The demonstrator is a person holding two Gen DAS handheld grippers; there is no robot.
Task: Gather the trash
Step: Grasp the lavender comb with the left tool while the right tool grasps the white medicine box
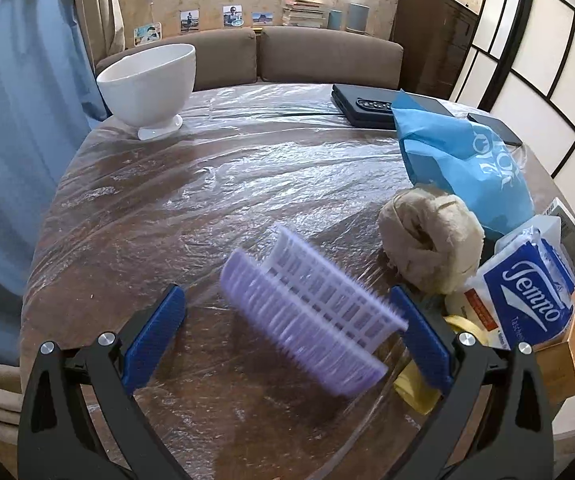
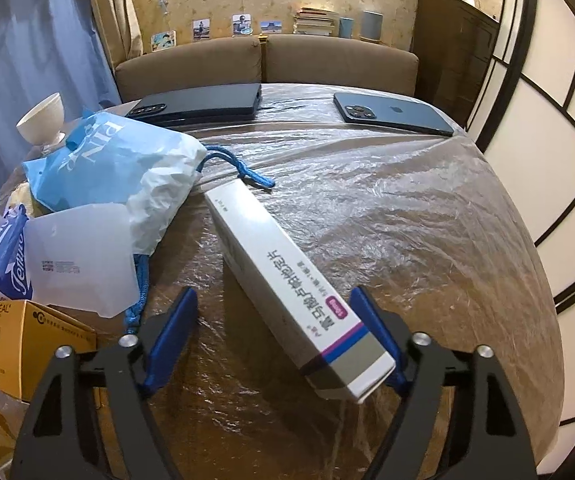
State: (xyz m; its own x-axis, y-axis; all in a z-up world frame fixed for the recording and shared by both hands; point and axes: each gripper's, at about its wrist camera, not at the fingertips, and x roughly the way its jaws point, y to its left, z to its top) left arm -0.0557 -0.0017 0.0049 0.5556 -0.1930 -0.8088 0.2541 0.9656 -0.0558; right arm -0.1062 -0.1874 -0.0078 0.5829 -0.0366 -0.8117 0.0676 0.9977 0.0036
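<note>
In the left wrist view my left gripper [image 1: 287, 332] is open around a purple and white plastic hair roller [image 1: 311, 318], blurred, between the blue fingers. To its right lies a trash heap: a beige crumpled wad [image 1: 431, 236], a blue paper bag [image 1: 459, 160], a Tempo tissue pack [image 1: 527, 292], a banana peel [image 1: 415, 388] and a yellow carton [image 1: 567, 356]. In the right wrist view my right gripper [image 2: 275, 336] is open around a long white medicine box [image 2: 287, 280]; the box touches the right finger. The heap sits at left: the bag [image 2: 119, 160], a translucent plastic piece [image 2: 83, 256], a L'Oreal carton [image 2: 19, 344].
The round table [image 1: 207, 184] is covered in clear plastic film. A white footed bowl [image 1: 149, 84] stands at the far left. A dark folded phone [image 2: 203, 106] and a blue phone [image 2: 395, 114] lie at the far edge. A brown sofa [image 2: 267, 64] stands behind.
</note>
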